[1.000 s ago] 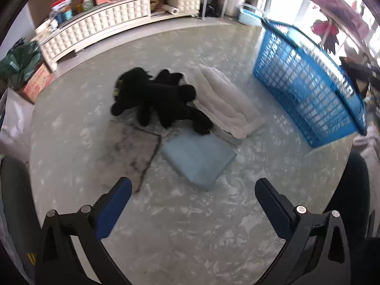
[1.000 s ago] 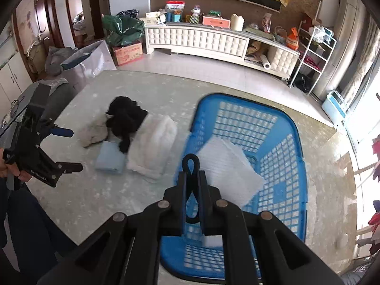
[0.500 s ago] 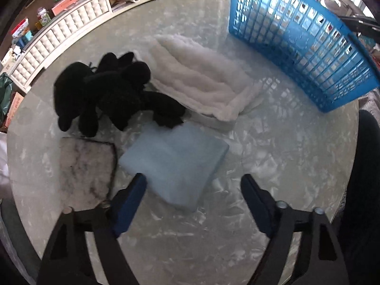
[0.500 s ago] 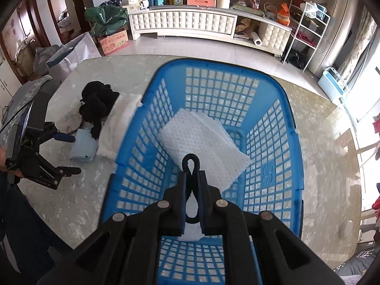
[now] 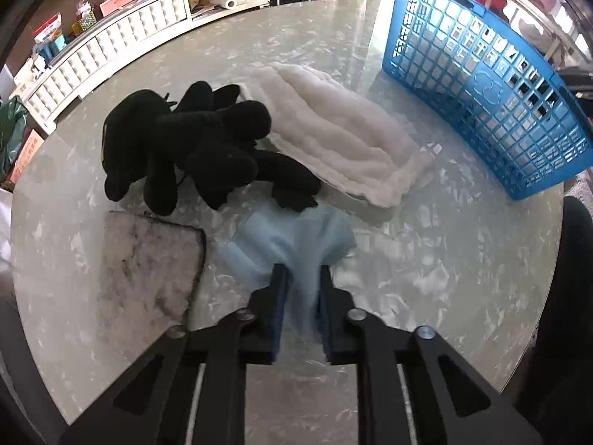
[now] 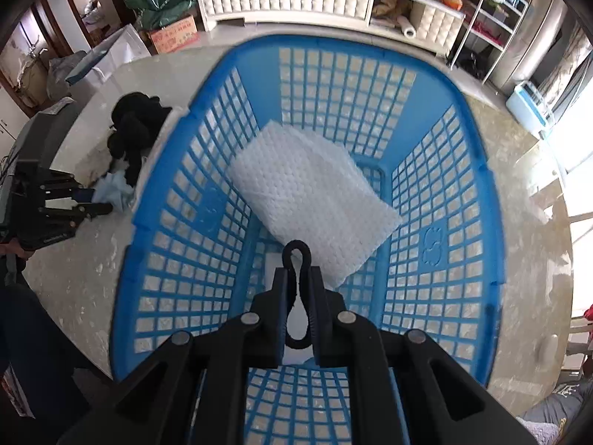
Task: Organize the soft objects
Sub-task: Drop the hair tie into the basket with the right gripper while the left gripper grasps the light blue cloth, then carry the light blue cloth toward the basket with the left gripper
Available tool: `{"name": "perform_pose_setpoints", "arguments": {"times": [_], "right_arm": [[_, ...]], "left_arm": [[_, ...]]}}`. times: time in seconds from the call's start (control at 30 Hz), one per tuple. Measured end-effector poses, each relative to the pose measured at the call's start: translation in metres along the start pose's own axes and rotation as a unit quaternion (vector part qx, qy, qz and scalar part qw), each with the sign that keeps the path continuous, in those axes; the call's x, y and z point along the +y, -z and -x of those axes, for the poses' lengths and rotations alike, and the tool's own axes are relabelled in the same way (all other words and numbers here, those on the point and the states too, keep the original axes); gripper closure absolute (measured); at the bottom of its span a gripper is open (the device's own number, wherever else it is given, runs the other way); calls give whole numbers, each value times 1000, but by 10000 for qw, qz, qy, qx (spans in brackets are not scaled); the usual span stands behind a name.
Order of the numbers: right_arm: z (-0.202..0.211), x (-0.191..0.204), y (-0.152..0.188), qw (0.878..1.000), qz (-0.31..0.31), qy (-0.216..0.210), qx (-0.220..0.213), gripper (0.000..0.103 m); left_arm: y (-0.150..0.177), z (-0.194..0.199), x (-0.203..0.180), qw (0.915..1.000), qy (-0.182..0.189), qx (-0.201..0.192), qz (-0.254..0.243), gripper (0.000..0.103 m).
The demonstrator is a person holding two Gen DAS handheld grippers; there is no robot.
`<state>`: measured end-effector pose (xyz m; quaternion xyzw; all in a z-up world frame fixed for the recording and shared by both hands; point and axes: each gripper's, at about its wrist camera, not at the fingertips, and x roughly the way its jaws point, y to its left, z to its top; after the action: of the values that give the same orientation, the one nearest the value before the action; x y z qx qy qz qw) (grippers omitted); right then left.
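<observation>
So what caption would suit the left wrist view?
Left claw shut on blue cloth beside black plush, white towel and basket.

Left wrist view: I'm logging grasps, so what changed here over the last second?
The left claw came down and closed on the light blue cloth, bunching it. The right claw moved over the blue basket, shut on a black loop. Black plush toy and white towel stayed.

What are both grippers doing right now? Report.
Left gripper: shut on the light blue cloth.
Right gripper: shut on a black cord loop.
</observation>
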<state>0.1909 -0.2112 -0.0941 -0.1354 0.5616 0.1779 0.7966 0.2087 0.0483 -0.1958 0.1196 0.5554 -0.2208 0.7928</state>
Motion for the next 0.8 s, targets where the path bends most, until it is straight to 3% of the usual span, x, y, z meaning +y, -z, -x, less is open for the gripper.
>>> {"name": "perform_pose_setpoints", "arguments": {"times": [0.23,0.33,0.4,0.5,0.67,0.8], "right_arm": [[-9,7,0,9996,91,186,177,86],[-7,10,3,9994,120,286,168,63],[-6,12,6,9986,156,454,211,38],[0,14,11,9980,141,605,104,15],[5,12,19,9994,-21,343,14,9],[10,12,26,9992,70,391,-38,8]], "left_arm": [[3,3,5,9999,53,-50,128,96],[8,13,3,9999,60,-70,127,96],[12,23,-1,9999,36,-92,122,96],[21,37,-6,9999,-125,-51,93,96],[28,66,-15,9996,-57,-259,93,96],[31,91,-23,9991,-42,-403,112,96]]}}
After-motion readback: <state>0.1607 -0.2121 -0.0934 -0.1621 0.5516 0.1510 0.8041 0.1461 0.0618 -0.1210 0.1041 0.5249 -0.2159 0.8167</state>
